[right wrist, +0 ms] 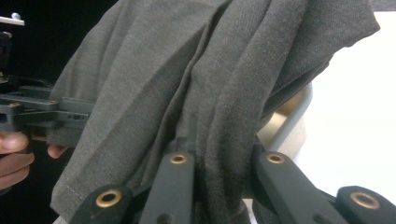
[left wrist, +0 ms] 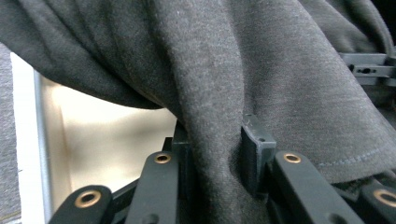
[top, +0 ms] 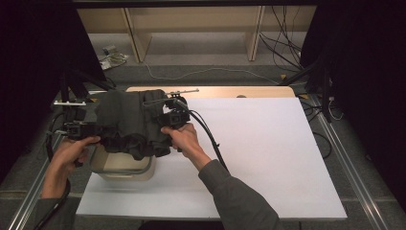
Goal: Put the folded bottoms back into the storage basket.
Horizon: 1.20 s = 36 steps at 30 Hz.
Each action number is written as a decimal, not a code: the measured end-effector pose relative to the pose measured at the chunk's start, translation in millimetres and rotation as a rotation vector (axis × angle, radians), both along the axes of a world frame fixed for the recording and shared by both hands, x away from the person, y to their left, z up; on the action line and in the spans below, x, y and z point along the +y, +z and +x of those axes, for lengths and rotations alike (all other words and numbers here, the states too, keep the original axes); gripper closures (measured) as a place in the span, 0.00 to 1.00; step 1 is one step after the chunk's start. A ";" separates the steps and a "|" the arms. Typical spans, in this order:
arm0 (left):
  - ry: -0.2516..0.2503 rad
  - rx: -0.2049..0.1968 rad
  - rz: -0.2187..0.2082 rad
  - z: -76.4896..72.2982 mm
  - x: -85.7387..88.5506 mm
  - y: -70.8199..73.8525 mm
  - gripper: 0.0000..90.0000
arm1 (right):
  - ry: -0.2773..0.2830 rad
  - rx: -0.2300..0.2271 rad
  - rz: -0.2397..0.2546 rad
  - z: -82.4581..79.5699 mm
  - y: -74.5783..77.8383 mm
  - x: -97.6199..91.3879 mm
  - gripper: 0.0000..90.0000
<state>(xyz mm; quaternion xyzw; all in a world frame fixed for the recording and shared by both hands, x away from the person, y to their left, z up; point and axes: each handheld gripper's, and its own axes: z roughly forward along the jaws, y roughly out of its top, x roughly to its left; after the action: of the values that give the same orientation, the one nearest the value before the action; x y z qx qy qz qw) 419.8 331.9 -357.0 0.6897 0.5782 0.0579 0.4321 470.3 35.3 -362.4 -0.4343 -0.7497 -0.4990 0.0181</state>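
Dark grey garment (top: 131,122) bunched, held up in the air over a cream bin (top: 125,167) at the desk's (top: 268,153) left edge. Left gripper (left wrist: 215,154) clamped on a fold. Right gripper (right wrist: 219,154) pinching another fold, jaws fully closed on cloth.

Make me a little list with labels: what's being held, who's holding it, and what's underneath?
held thing: dark grey cloth, bunched and hanging
left gripper: shut on the cloth
right gripper: shut on the cloth
underneath: cream bin with a grey rim, cloth lifted above its opening
surface: white table
hands: one on each gripper
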 end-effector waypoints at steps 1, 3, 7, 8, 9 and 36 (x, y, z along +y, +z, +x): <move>0.005 0.003 0.003 0.1 1.0 -0.8 0.79 | 0.003 0.005 0.002 -0.1 -0.5 1.7 0.91; 0.012 0.006 0.007 0.4 2.9 -1.9 0.79 | 0.002 0.006 0.000 -0.7 -1.1 5.6 0.91; 0.033 0.003 0.014 0.4 5.5 -3.0 0.79 | -0.008 0.004 -0.001 -2.1 -2.3 13.3 0.91; 0.033 0.003 0.014 0.4 5.5 -3.0 0.79 | -0.008 0.004 -0.001 -2.1 -2.3 13.3 0.91; 0.038 0.003 0.017 0.5 6.5 -3.4 0.79 | -0.011 0.010 0.001 -2.3 -3.6 15.8 0.91; 0.132 0.027 0.050 8.5 16.2 -25.4 0.79 | -0.055 0.085 -0.013 -4.1 -24.5 43.6 0.91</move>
<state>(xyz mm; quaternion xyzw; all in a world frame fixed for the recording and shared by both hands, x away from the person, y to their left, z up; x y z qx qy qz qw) 428.3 348.2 -382.4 0.6612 0.6268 0.0914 0.4019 466.2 79.0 -386.9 -0.4756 -0.7393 -0.4755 0.0334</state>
